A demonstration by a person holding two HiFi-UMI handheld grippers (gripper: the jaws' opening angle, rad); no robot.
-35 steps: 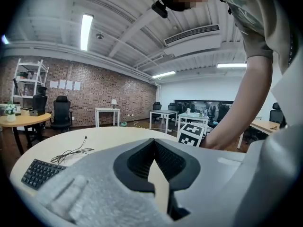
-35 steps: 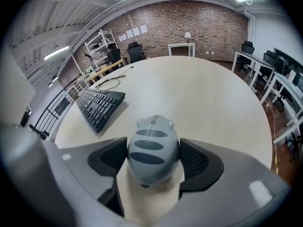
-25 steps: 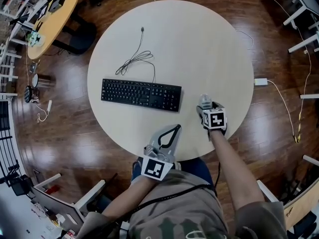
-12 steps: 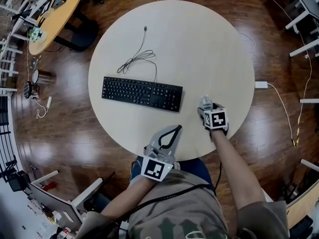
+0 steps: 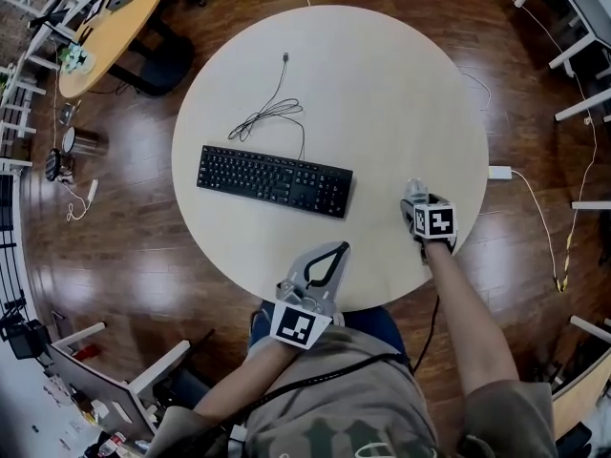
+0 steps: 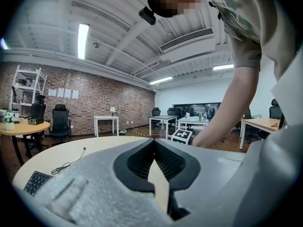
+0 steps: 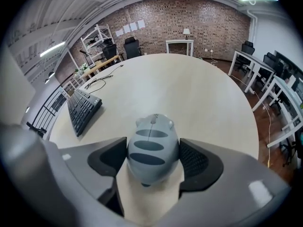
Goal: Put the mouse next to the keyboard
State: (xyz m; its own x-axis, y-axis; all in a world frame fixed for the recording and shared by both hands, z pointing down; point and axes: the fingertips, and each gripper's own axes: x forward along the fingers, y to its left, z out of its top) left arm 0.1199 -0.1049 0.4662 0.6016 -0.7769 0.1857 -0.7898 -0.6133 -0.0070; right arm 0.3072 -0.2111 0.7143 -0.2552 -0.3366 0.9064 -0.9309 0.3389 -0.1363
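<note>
Your right gripper (image 5: pixel 417 201) is clamped on the mouse (image 7: pixel 151 148): the two jaws press against its left and right sides, and the grey, dark-striped body points away from you across the table (image 5: pixel 382 84). Whether the mouse rests on the tabletop or hangs just above it, you cannot tell. It sits over the near right part of the table, to the right of the keyboard (image 5: pixel 275 179), with a stretch of bare tabletop between them. Your left gripper (image 6: pixel 154 143) is closed with nothing in it, its jaw tips meeting. It sits at the near edge of the table, in front of the keyboard's right end and apart from it. The keyboard's cable (image 5: pixel 267 113) lies in loose loops beyond it, towards the far side.
</note>
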